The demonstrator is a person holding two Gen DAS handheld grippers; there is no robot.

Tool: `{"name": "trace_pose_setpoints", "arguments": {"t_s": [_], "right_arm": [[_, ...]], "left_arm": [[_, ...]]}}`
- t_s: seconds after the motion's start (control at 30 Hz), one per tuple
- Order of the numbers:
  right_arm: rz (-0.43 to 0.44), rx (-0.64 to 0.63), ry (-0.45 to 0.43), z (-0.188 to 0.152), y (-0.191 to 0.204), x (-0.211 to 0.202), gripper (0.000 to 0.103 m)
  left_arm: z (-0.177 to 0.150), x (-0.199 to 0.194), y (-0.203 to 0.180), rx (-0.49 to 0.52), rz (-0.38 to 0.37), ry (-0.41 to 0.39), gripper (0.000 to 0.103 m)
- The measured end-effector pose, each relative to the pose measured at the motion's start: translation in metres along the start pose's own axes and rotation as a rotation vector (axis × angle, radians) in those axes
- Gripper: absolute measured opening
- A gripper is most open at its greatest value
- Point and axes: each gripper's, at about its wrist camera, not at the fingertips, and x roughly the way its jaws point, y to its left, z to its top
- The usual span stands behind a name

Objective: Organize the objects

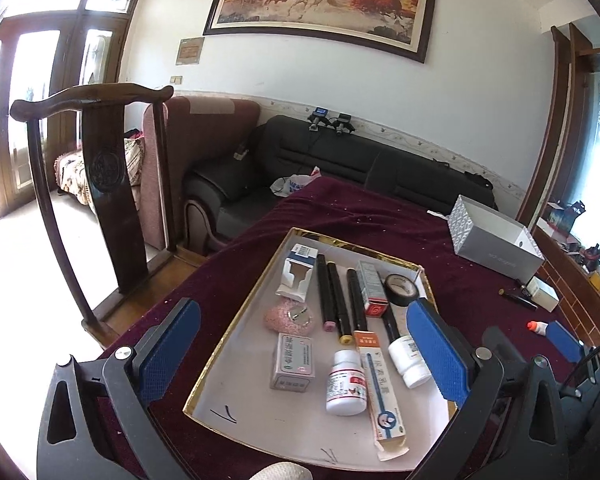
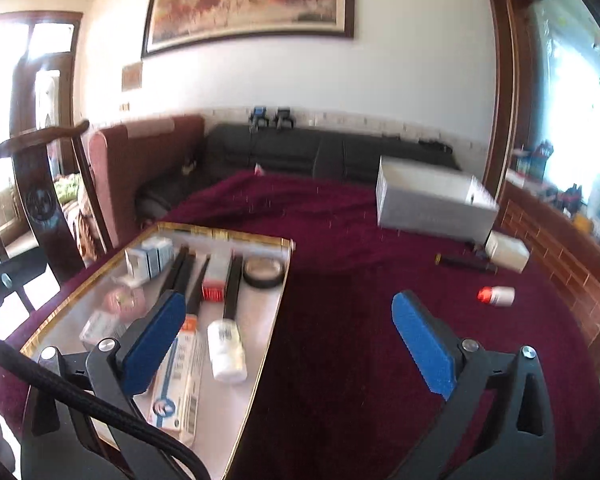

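1. Jaws of the left gripper (image 1: 304, 344) stand wide with nothing pressed between the blue pads, seen from the left wrist. They hang over a shallow white tray with a gold rim (image 1: 236, 316) on the counter under a dark red velvet cloth (image 1: 380, 216).
2. Inside the tray lie three black marker pens (image 1: 336, 300), a roll of black tape (image 1: 402, 289), a white pill bottle with a red label (image 1: 346, 382), a second white bottle (image 1: 410, 360), a long orange-and-white carton (image 1: 380, 392) and a pink fluffy pad (image 1: 288, 316).
3. An open grey cardboard box (image 1: 496, 240) sits at the far right.
4. From the right wrist, blurred, the right gripper (image 2: 284, 340) also gapes wide and empty, over the tray's right rim (image 2: 276, 312) and bare cloth.
5. A small white bottle with an orange cap (image 2: 498, 295) lies on its side on the cloth, well apart from the tray, near a black pen (image 2: 466, 263).
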Motion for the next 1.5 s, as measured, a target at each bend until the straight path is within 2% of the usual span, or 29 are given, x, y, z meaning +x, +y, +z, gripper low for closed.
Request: {"name": "trace_pose_setpoints", "arguments": {"t_s": [0.17, 0.4, 0.53, 0.83, 1.5], "right_arm": [[-0.058, -0.147, 0.041, -0.009, 0.027, 0.011, 0.103], [-0.038, -0.313, 0.101, -0.02, 0.059, 0.023, 0.103], [-0.026, -0.366, 0.105, -0.021, 0.071, 0.028, 0.103], [-0.007, -0.373, 0.141, -0.022, 0.075, 0.039, 0.103], [0.006, -0.338, 0.174, -0.022, 0.07, 0.045, 0.103]], "left_arm": [[-0.001, 0.005, 0.004, -0.007, 0.018, 0.001, 0.101], [-0.003, 0.017, 0.011, -0.008, 0.039, 0.028, 0.101], [-0.005, 0.025, 0.015, -0.015, 0.056, 0.047, 0.101], [-0.009, 0.038, 0.017, -0.017, 0.063, 0.091, 0.101], [-0.011, 0.04, 0.01, 0.0, 0.074, 0.096, 0.101]]}}
